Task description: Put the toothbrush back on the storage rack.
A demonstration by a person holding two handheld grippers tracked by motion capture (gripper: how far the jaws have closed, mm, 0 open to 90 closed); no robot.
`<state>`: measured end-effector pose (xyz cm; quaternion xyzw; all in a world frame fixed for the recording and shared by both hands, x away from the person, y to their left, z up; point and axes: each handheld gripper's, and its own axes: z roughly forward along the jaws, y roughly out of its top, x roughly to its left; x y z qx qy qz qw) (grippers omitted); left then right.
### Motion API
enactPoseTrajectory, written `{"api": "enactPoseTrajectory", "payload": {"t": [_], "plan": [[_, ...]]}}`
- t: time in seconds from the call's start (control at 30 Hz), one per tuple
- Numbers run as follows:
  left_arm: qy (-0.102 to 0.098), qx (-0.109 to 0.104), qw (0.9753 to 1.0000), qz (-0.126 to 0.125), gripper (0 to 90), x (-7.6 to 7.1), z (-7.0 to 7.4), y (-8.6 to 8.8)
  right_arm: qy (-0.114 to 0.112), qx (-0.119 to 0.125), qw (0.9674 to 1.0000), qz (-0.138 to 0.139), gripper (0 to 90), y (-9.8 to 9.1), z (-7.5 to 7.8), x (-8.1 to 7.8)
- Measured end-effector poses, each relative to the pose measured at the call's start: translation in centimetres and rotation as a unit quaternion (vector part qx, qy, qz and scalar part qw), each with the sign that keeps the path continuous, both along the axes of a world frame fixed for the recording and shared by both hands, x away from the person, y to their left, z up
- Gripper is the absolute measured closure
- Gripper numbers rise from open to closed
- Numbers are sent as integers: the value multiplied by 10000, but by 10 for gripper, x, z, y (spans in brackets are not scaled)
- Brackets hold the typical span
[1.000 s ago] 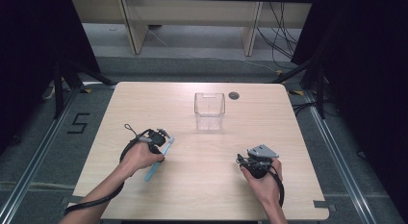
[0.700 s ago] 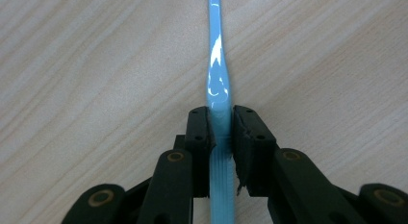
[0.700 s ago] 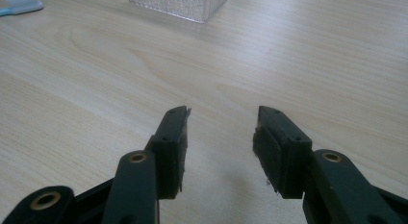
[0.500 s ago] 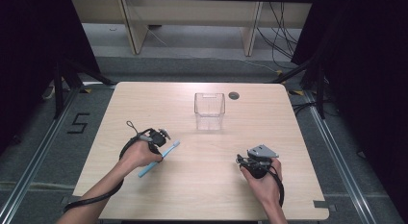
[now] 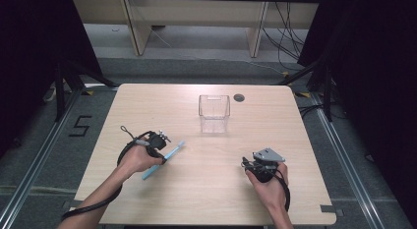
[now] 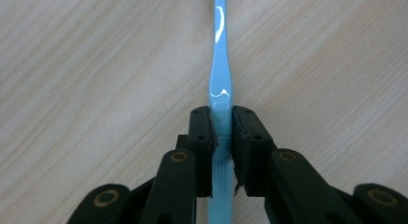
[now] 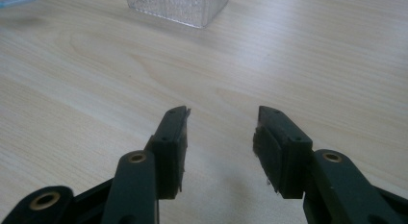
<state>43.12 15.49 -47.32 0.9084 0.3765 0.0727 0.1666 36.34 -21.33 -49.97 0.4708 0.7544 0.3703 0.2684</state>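
Clamping the blue toothbrush [image 6: 220,84] by its handle in the left tongs [image 6: 222,119], long axis pointing toward the clear container [image 5: 214,112]. Resting right tongs [image 7: 220,119] released, empty, on the worktop [image 5: 206,189], nearer that container's right side.

I work in a lab recording bay. My bench is a bare wooden table [image 5: 206,189] on a metal-framed stand, with black curtains [image 5: 373,67] on both sides, cables [image 5: 290,22] trailing across the grey floor, and a taped 5 [image 5: 80,127] marking the station.
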Motion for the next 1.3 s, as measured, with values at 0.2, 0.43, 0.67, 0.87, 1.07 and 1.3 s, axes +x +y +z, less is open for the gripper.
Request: {"api": "enactPoseTrajectory", "payload": {"t": [0.2,0.43,0.67,0.87,1.07,1.3], "plan": [[-176,-218,9995,109,781,-2,5,6,1,18,10000,-10,551,0,0,0],[-508,-597,9968,123,780,-4,13,15,-62,112,9999,-115,551,1,0,-2],[-976,-1291,9866,183,781,-10,18,26,-180,22,9998,-34,551,0,-1,-1],[-1441,-1727,9740,283,781,-14,17,33,-146,30,9999,-73,551,1,0,-2],[-2111,-2309,9490,384,781,-21,12,37,-82,303,9993,-199,555,6,1,-5],[-2574,-2703,9264,489,781,-27,7,43,-357,129,9993,15,557,3,2,-3]]}}
